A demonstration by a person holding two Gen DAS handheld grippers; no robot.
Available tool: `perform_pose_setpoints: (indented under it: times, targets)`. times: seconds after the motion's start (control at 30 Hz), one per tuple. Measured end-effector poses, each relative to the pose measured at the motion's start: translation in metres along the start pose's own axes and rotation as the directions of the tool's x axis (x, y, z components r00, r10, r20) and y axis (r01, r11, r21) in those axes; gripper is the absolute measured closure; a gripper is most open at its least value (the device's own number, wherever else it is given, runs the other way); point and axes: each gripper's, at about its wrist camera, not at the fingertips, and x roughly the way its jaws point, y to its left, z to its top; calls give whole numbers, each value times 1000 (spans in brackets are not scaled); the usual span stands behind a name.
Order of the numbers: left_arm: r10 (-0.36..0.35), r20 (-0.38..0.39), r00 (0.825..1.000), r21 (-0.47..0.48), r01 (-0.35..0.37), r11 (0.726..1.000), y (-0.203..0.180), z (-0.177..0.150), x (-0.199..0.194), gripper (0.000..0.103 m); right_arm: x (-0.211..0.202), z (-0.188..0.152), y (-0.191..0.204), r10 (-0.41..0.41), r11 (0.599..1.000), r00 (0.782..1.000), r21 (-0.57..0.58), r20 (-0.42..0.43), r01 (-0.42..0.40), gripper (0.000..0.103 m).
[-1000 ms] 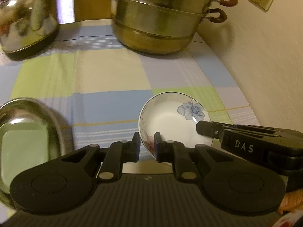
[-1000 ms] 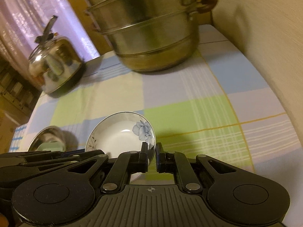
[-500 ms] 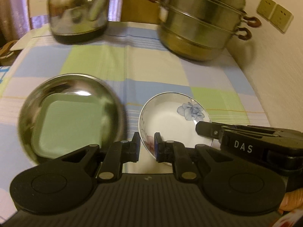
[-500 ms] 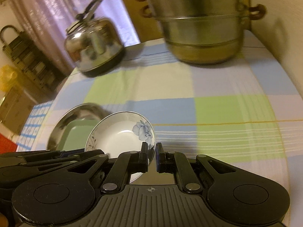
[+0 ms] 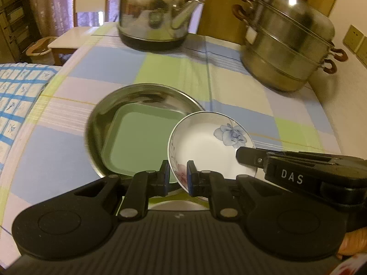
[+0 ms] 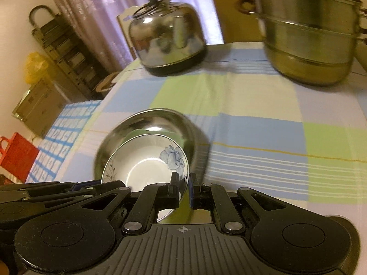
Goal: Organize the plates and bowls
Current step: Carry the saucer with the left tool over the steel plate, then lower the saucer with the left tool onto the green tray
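Observation:
A white ceramic bowl with a blue flower (image 5: 207, 146) is held in the air by both grippers. My left gripper (image 5: 177, 178) is shut on its near rim. My right gripper (image 6: 183, 186) is shut on its right rim and shows as a black arm in the left wrist view (image 5: 298, 171). Below and left of the bowl a steel basin (image 5: 128, 98) sits on the checked tablecloth with a green square plate (image 5: 140, 142) inside it. In the right wrist view the bowl (image 6: 146, 167) hangs over the basin (image 6: 158, 119).
A steel kettle (image 5: 156, 16) stands at the far middle of the table. A stacked steel steamer pot (image 5: 289, 45) stands at the far right by the wall. A blue-checked cloth (image 5: 13, 96) lies off the table's left edge.
Both grippers have carried the bowl to the left, from the table's right side to over the steel basin. The basin and kettle have come toward the centre of view.

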Motion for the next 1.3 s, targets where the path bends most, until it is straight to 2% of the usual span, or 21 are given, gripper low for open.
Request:
perform_pose_setpoints:
  times: [0.23, 0.53, 1.3]
  targets:
    - [26, -1, 1000, -35, -26, 999, 25, 2, -2, 90, 19, 5, 22, 21, 999, 1000, -44, -19, -22, 95]
    - [38, -11, 999, -47, -39, 998, 40, 8, 7, 90, 37, 10, 31, 27, 998, 999, -55, -35, -29, 95]
    - [47, -86, 995, -62, -52, 997, 64, 24, 61, 90, 88, 19, 32, -1, 999, 995, -38, -97, -3, 95]
